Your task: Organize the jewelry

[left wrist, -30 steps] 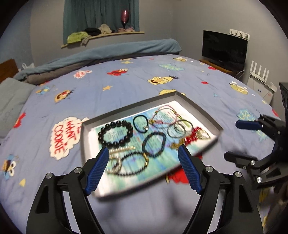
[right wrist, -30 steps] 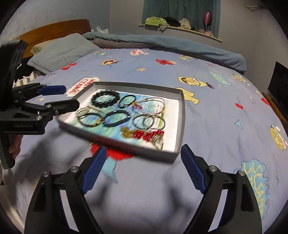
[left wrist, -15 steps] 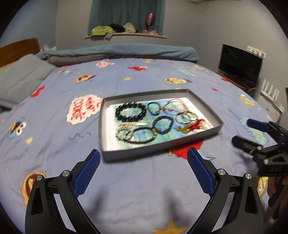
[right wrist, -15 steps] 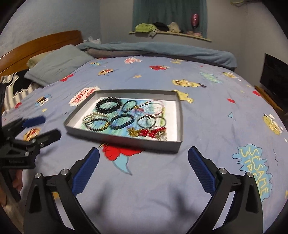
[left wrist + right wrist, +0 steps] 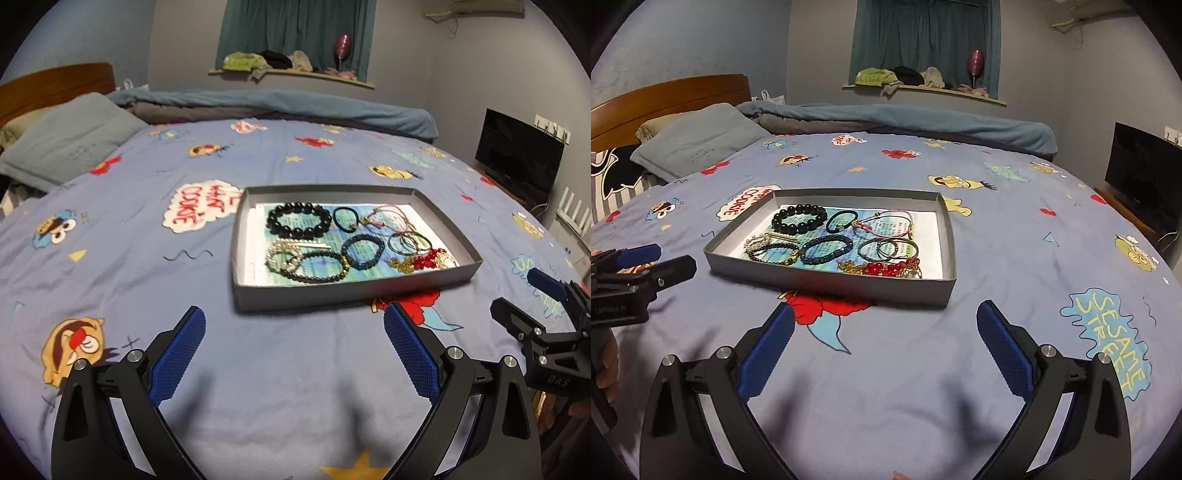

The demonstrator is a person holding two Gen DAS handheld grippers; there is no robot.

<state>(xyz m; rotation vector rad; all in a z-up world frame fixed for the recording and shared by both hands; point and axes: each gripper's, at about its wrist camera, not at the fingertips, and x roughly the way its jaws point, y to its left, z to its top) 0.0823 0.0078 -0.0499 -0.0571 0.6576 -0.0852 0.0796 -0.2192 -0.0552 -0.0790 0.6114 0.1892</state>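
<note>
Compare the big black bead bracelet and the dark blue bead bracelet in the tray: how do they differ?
The big black bead bracelet has large glossy beads; the dark blue bead bracelet has much smaller, duller ones. The black one lies near the tray's far wall, the blue one nearer the front wall. The black one lies apart from other pieces; the blue one touches a neighbouring bracelet. Both lie flat as closed rings.

Both hand-held grippers have drawn back from the grey tray (image 5: 354,291). A second ago the left hand-held gripper (image 5: 293,339) had its fingers over the tray's near edge; now the tray lies clear of them toward 12 o'clock, level rather than tilted. The right hand-held gripper (image 5: 886,341) has likewise retreated, and both jaws stand wider, empty.
</note>
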